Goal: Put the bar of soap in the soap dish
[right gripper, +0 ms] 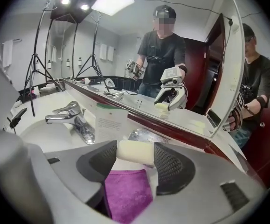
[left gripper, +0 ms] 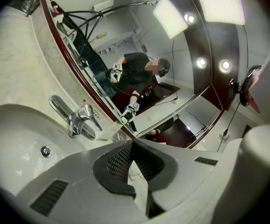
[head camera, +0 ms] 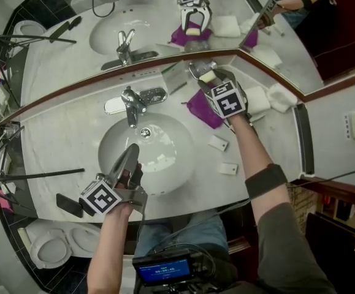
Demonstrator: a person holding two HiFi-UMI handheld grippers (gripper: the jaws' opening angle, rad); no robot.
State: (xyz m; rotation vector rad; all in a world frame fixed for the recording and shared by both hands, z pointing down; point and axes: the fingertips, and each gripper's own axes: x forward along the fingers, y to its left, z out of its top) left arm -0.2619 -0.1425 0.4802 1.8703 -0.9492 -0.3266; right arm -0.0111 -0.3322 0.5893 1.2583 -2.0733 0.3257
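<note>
Pale-yellow bar of soap (right gripper: 135, 152) is clamped crosswise between the pads of the right gripper (head camera: 208, 77), pinched by its ends so the broad flat underside is free to land; it's up off the counter (head camera: 269, 139), over the purple cloth (head camera: 202, 110) close by the mirror; just beyond the tips sits what I take for the soap dish (right gripper: 142, 135), shiny and silvery, empty as far as I can see; so the nose-down tilt reads as a line-up for the drop, imo; left gripper (head camera: 132, 153) parked over the near side of the sink (head camera: 165, 164), jaws together, nothing in them, well apart from the action, prob. just kept out of the way; faucet (head camera: 131, 103) betw. the two; what's left: ease fwd, lower, let go.
</note>
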